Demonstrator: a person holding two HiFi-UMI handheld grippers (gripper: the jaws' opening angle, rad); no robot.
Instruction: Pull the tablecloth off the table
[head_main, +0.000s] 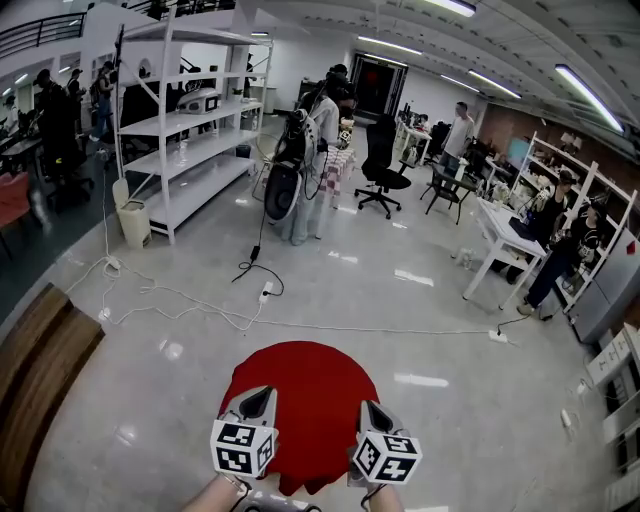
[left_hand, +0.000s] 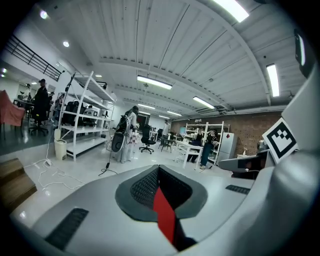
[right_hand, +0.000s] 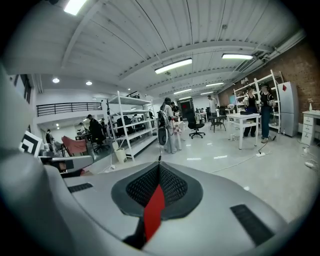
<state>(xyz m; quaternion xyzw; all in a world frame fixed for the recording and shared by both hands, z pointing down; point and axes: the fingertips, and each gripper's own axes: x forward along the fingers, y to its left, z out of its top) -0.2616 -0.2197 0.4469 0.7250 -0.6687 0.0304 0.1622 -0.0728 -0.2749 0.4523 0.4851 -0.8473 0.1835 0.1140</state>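
The red tablecloth (head_main: 300, 385) lies as a round shape at the bottom middle of the head view and hides whatever is under it. My left gripper (head_main: 258, 402) is shut on its near edge at the left, and my right gripper (head_main: 372, 412) is shut on the near edge at the right. In the left gripper view a strip of red cloth (left_hand: 164, 216) is pinched between the closed jaws of the left gripper (left_hand: 159, 171). The right gripper view shows the same: red cloth (right_hand: 154, 214) clamped in the right gripper (right_hand: 159, 169).
A wooden platform (head_main: 35, 365) sits at the left. Cables (head_main: 180, 300) trail over the glossy floor beyond the cloth. Farther off are white shelving (head_main: 190, 130), a bin (head_main: 133, 222), a person with equipment (head_main: 310, 150), an office chair (head_main: 385, 172) and a white table (head_main: 505, 235).
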